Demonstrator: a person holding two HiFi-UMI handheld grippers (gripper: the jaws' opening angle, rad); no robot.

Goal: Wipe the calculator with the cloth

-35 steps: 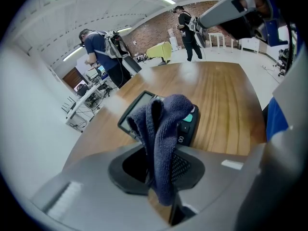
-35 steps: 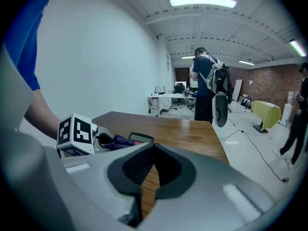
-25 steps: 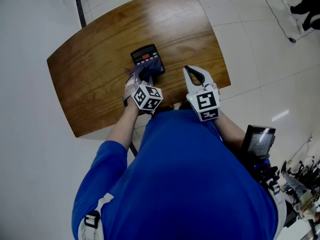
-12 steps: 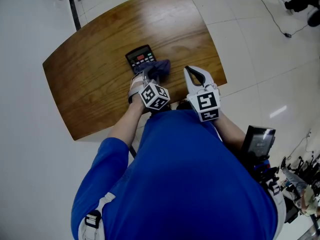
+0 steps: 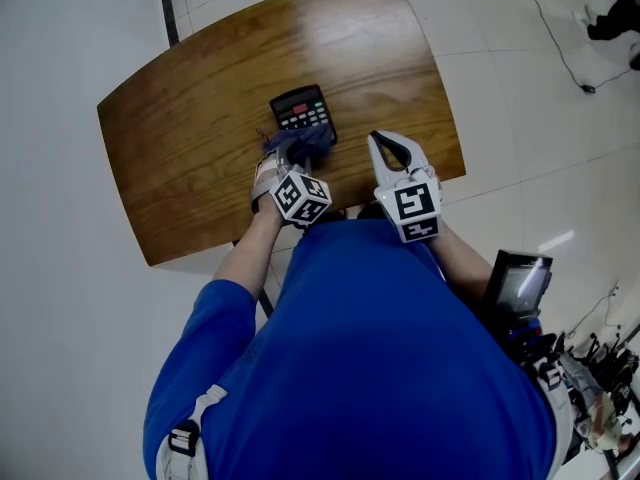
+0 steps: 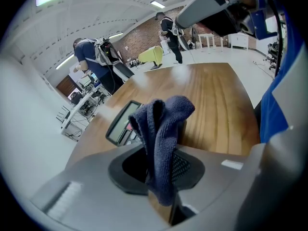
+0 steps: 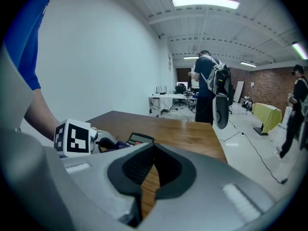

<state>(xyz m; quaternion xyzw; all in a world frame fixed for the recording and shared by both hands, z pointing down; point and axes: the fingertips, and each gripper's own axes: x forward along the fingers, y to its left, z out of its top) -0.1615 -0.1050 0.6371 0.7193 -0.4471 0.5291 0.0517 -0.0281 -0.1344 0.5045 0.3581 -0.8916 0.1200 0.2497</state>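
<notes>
A black calculator (image 5: 301, 108) with a red key row lies on the wooden table (image 5: 190, 138), a bit right of centre. A dark blue cloth (image 5: 300, 141) rests on its near end, pinched in my left gripper (image 5: 289, 156), which is shut on it. In the left gripper view the cloth (image 6: 164, 121) sticks up between the jaws, with the calculator (image 6: 121, 124) just beyond it. My right gripper (image 5: 386, 144) hovers over the table's near right part, shut with nothing in it. The right gripper view shows the calculator (image 7: 140, 138) past the left gripper's marker cube (image 7: 73, 137).
The table's near edge (image 5: 300, 230) runs under both grippers and its right edge (image 5: 447, 98) is close to the right gripper. A black pole (image 5: 167, 8) stands beyond the far left corner. People (image 7: 208, 88) stand at benches across the room.
The left gripper swept the cloth to the right off the calculator's near end, then back left onto it. The right gripper has held still.
</notes>
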